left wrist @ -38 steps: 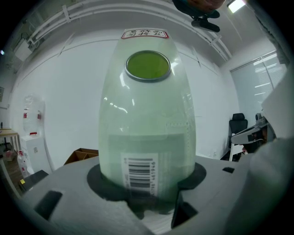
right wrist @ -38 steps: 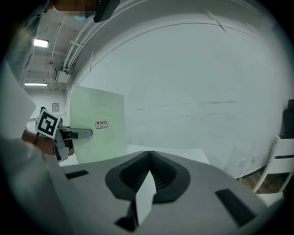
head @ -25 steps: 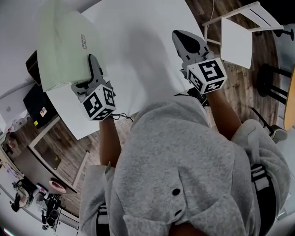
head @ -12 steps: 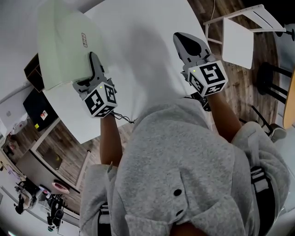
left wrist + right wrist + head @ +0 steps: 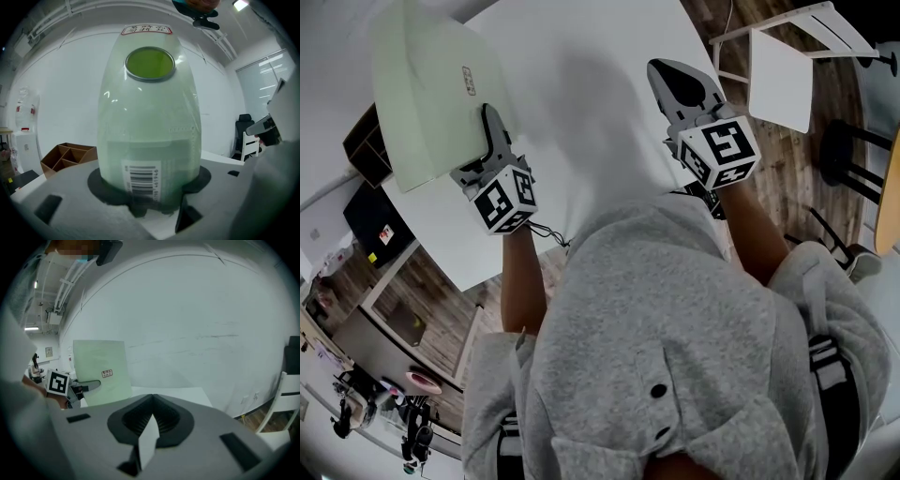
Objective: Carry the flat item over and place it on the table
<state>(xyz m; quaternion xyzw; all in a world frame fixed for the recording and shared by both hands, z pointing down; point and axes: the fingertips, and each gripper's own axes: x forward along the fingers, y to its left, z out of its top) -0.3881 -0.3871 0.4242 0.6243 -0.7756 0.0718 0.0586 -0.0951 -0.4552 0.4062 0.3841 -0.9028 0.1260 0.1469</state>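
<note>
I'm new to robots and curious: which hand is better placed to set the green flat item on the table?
Left. The left claw grips the green flat item above the white table; the right claw is shut and empty.

We see the flat item (image 5: 427,89) as a pale, milky green, with a darker green round spot, a white label of black bars and a small red-and-white tag. The desk (image 5: 581,56) is white. The left tongs (image 5: 491,117) and right tongs (image 5: 667,77) are grey with black pads, and each carries a cube of black-and-white square markers. The sweater (image 5: 675,328) is grey, the floor (image 5: 787,178) brown wood grain, the chair (image 5: 780,80) white, the divided box (image 5: 65,157) brown.
</note>
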